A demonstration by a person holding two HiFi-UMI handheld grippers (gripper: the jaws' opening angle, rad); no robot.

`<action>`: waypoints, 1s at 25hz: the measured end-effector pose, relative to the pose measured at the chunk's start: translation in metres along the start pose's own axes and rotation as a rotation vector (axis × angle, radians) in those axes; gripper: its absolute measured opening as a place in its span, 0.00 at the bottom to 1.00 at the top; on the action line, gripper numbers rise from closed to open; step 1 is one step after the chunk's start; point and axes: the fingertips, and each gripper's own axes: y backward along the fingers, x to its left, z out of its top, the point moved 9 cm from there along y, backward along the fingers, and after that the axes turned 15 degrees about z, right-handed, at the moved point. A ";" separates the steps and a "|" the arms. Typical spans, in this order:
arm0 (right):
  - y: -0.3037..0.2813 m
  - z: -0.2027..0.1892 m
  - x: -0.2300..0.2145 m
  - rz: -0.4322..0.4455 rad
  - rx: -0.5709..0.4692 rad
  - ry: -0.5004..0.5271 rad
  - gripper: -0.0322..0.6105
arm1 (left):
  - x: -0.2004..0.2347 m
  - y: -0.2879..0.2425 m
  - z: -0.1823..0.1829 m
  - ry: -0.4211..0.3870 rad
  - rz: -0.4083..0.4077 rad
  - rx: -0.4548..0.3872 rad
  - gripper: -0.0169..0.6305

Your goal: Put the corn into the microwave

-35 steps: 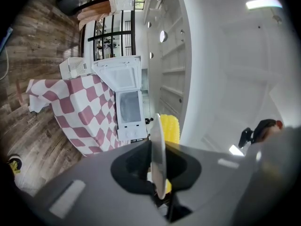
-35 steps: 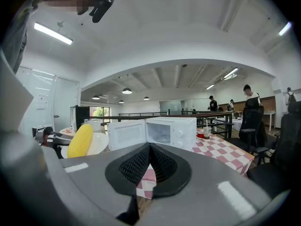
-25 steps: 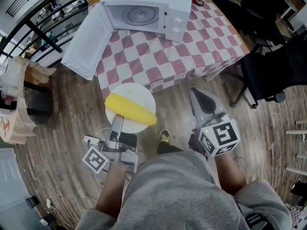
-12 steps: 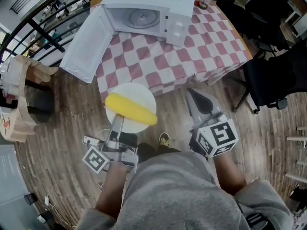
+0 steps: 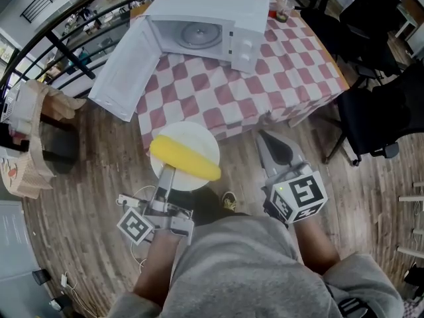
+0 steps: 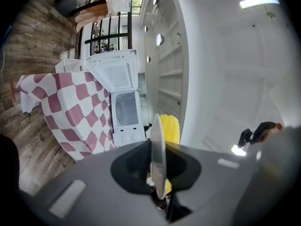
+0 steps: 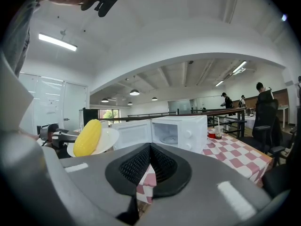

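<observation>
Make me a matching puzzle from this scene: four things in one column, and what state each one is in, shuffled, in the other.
Things:
1. corn
2. plate
3. microwave door
4. right gripper

States:
A. swung wide open
B. shut and empty
C. lying on the plate
D. clamped at its rim by the left gripper

Pairs: 1-C, 2-D, 3-A, 4-B
</observation>
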 end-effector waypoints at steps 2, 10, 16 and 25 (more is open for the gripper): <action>0.000 0.001 0.000 0.004 -0.004 0.000 0.05 | -0.001 0.000 0.000 -0.003 -0.003 -0.002 0.08; -0.011 0.007 0.000 0.013 -0.010 0.009 0.05 | -0.003 -0.007 0.009 -0.008 -0.014 -0.004 0.08; -0.019 0.008 -0.013 -0.006 0.008 0.020 0.05 | 0.000 -0.025 0.018 -0.008 -0.021 0.010 0.08; -0.049 0.013 -0.039 -0.021 0.024 0.012 0.05 | 0.005 -0.060 0.043 0.007 -0.009 0.024 0.08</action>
